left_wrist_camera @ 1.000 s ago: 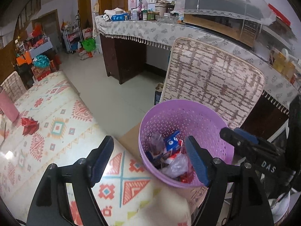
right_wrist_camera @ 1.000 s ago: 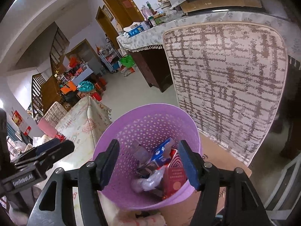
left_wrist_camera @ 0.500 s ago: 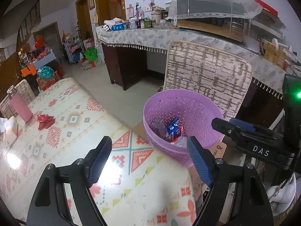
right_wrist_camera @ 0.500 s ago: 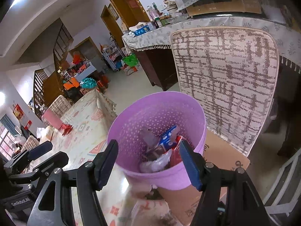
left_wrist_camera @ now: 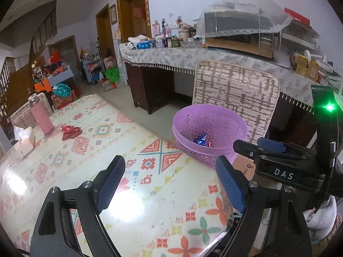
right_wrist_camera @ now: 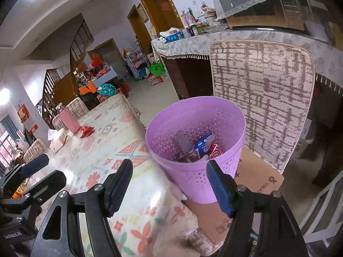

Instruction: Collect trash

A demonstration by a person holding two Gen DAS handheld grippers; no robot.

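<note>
The black, blue-padded left tool (left_wrist_camera: 171, 184) and the matching right tool (right_wrist_camera: 169, 186) both tilt downward, jaws wide, just been opening, nothing between them.

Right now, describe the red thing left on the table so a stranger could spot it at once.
Start at the long table with the patterned cloth and look to its far end, away from the purple bin. There a crumpled red wrapper lies just beside a tall pink cup. It is the only shiny, bright red item there; its neighbours are pale pink and white.
</note>
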